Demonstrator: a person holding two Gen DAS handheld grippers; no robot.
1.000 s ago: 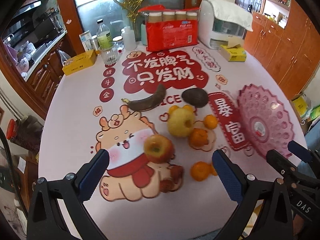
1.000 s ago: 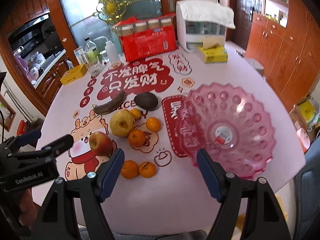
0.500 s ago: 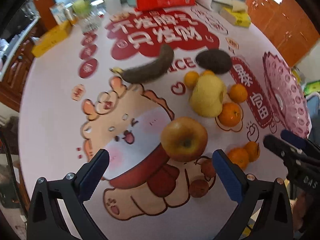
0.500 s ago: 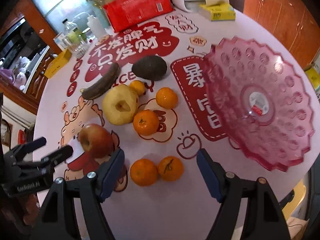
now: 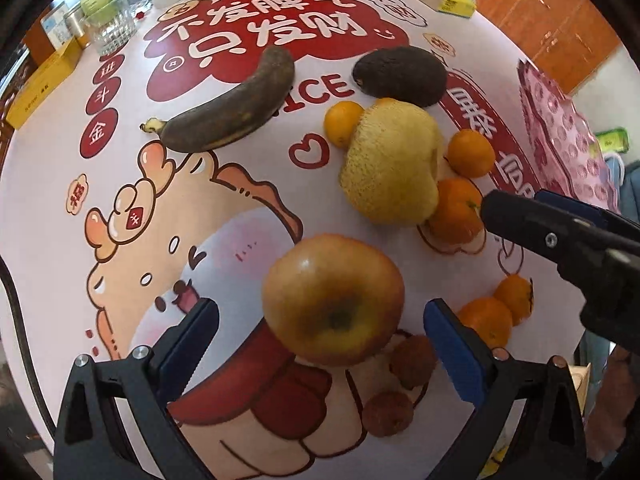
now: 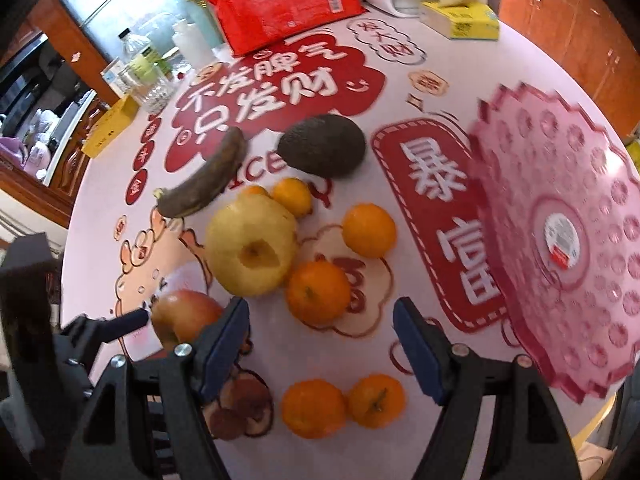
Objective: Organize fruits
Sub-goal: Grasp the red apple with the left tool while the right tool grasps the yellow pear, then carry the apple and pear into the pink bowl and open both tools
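A red-yellow apple [image 5: 334,316] lies on the printed tablecloth between the blue pads of my left gripper [image 5: 320,340]. Its jaws are closing, with gaps still showing on both sides of the apple. My right gripper [image 6: 320,332] hangs open just beside it, over several oranges: one orange [image 6: 318,292] lies just past its fingertips and two [image 6: 314,408] lie lower between its fingers. A yellow pear-like fruit [image 5: 392,164], a blackened banana [image 5: 232,108] and an avocado [image 5: 400,76] lie further back. The pink plastic fruit tray [image 6: 560,240] stands to the right.
Two brown lychees [image 5: 412,360] lie just right of the apple. At the table's far side stand a red package [image 6: 280,4], a yellow tissue box [image 6: 464,20], a glass [image 5: 112,28] and bottles. A yellow box [image 5: 44,80] sits at the left edge.
Both grippers have come down towards the fruit and tipped more steeply. The apple now sits between my left gripper's fingers, and the right one has closed in over the oranges.
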